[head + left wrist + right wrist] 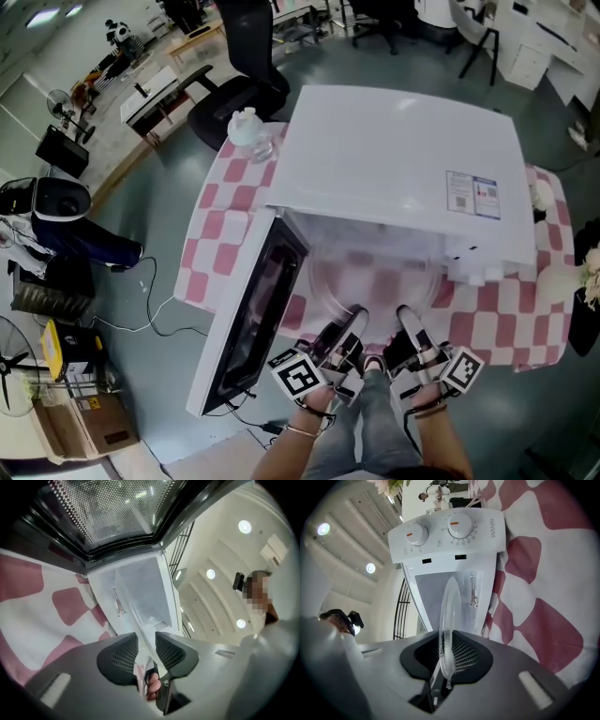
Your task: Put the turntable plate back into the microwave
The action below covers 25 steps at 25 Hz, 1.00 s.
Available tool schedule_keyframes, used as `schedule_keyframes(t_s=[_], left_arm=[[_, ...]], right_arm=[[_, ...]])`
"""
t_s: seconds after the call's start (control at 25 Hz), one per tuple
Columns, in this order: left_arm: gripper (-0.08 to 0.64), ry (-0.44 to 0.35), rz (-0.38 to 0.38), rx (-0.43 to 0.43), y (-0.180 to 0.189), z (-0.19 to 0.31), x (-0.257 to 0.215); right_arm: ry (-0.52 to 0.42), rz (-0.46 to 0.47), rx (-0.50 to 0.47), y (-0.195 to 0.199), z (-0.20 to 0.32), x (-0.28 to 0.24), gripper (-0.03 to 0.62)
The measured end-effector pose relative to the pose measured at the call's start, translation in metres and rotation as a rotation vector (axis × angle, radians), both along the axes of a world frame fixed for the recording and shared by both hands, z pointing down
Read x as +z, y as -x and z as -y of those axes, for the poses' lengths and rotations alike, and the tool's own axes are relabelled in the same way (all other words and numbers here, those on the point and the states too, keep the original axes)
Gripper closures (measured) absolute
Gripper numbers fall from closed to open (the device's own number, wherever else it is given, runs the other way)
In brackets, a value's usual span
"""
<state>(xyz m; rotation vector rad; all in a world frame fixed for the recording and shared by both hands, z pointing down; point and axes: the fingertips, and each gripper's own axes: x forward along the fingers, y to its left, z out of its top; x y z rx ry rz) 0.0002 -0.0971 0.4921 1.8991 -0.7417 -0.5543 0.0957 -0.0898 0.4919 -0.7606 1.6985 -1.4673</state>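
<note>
- At the open mouth of the white microwave, spotted the turntable plate lying flat, with its near rim sticking out toward both grippers. Any read on the claws?
- Yep. Saw the right gripper clenched on that rim, pinching the glass edge-on between its pads. Found the left gripper released, with parted jaws straddling the plate edge and pressing on nothing.
- Noticed any room at the sides?
- Not much, tbh. Put the plate's left rim close to the hinge side and its right rim close to the control panel with the two knobs. Saw the door swung fully out to the left, just beside the left gripper but not touching it.
- And around the table?
- Checked the pink-and-white cloth: draped over the table edges, mostly covered by the microwave. Clocked a clear plastic item beside the far-left corner, too blurry to name, well apart from the grippers. Also caught a black office chair on the floor behind it.
</note>
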Motion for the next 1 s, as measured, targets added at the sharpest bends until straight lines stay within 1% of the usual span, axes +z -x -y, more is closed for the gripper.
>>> schedule_keyframes(t_s=[0.24,0.4,0.48,0.56,0.72,0.88,1.0], left_arm=[[0.412,-0.057,0.159,0.011,0.0,-0.01,0.001],[0.387,-0.118,0.299,0.006,0.001,-0.017,0.001],[0.376,-0.138,0.346,0.01,0.0,-0.021,0.003],[0.373,-0.139,0.384,0.017,-0.001,-0.025,0.008],[0.392,-0.135,0.471,0.014,0.001,-0.035,0.018],[0.458,-0.128,0.551,-0.008,0.009,-0.033,0.026],[0.514,-0.127,0.63,-0.019,0.013,-0.028,0.03]], right_arm=[[0.001,-0.001,0.018,-0.004,0.006,0.002,0.535],[0.002,-0.004,0.024,-0.004,0.009,0.003,0.534],[0.001,-0.004,0.028,-0.005,0.011,0.003,0.534],[-0.001,-0.001,0.036,-0.006,0.013,0.002,0.533],[-0.008,0.008,0.043,-0.008,0.018,0.001,0.532],[-0.013,0.013,0.053,-0.008,0.024,0.0,0.531],[-0.018,0.019,0.06,-0.008,0.028,-0.001,0.531]])
